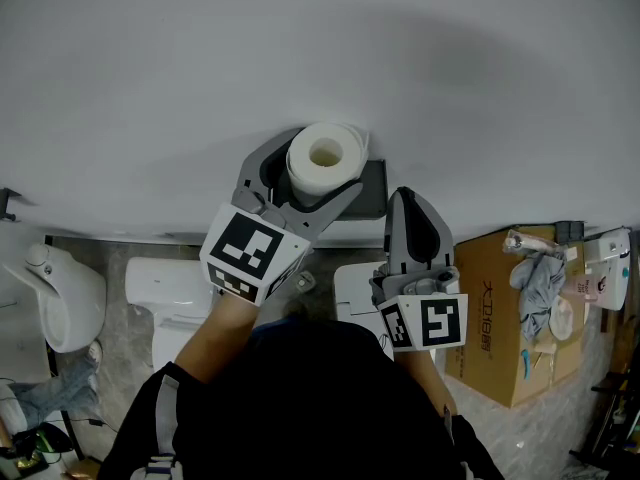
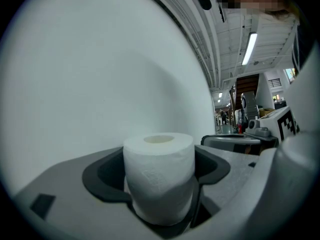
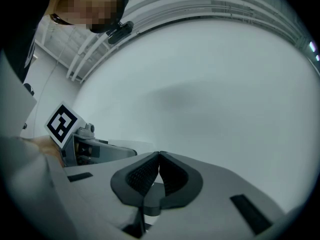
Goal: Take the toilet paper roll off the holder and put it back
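Left grey plastic tool [image 1: 318,180] is clamping the white soft paper toilet roll [image 1: 326,155] by its sides, upright at centre frame. It is probably light and crushable, favouring gentle pressure. Right tool [image 1: 406,200] is sitting closed, empty.

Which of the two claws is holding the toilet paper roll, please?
The left claw, clamped around the white toilet paper roll; the right claw is closed on nothing.

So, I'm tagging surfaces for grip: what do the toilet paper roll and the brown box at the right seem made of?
The toilet paper roll: soft white tissue, matte, faint embossing on its wound side. The brown box: probably corrugated cardboard, matte tan, judging by its crisp folded edges and printed side.
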